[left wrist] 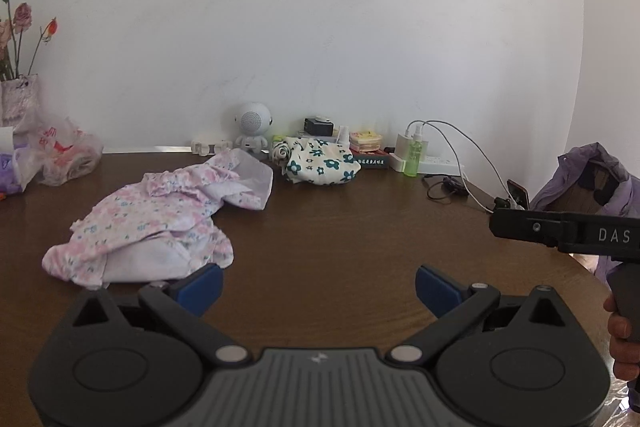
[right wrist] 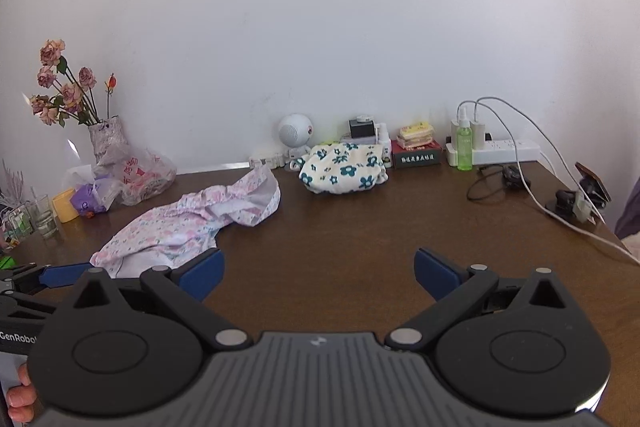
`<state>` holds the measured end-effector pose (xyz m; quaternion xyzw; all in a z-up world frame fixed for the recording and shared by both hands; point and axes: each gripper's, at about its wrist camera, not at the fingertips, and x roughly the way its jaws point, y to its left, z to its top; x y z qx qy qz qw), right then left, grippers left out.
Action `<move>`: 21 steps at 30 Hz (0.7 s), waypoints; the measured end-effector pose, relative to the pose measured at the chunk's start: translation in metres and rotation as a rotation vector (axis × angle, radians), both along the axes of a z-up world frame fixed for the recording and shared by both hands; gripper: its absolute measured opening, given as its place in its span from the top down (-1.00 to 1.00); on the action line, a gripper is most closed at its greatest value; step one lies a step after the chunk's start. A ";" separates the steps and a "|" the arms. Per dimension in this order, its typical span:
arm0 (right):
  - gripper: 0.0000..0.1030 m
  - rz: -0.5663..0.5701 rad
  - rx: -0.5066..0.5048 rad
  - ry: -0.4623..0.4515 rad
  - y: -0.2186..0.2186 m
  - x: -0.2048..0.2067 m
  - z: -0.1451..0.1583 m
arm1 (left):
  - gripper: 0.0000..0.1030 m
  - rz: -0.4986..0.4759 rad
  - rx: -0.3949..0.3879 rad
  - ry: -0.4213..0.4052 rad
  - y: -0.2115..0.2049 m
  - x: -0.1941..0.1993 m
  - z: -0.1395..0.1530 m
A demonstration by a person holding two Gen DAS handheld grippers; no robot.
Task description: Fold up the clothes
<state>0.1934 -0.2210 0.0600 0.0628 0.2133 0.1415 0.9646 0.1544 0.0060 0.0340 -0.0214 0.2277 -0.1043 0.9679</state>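
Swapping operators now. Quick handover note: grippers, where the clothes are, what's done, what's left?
Left gripper: open, empty, above the table.
Right gripper: open, empty.
Pink floral garment: crumpled and unfolded at the table's left, just ahead of the left gripper.
Green-flowered garment: bundled at the back by the wall; whether properly folded, cannot tell.
Done: nothing on the pink one.
Left: spread and fold it, probably next.

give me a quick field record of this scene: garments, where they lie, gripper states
surface: brown wooden table
pink floral garment: crumpled, unfolded, left of centre
blue-flower garment: bundled near the wall
left hand-held gripper: open, empty
right hand-held gripper: open, empty
folding: pink one not yet done
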 end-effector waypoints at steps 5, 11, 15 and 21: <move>-0.99 -0.043 -0.016 0.036 0.005 -0.055 -0.016 | -1.00 -0.032 0.031 -0.002 -0.002 -0.053 -0.016; -1.00 -0.084 -0.011 0.065 0.008 -0.094 -0.031 | -1.00 0.006 0.075 -0.024 -0.011 -0.091 -0.027; -1.00 -0.108 -0.064 0.049 0.013 -0.112 -0.036 | -1.00 0.045 0.100 -0.036 -0.015 -0.102 -0.032; -1.00 -0.122 -0.089 0.054 0.020 -0.128 -0.044 | -1.00 0.091 0.103 -0.086 -0.018 -0.117 -0.036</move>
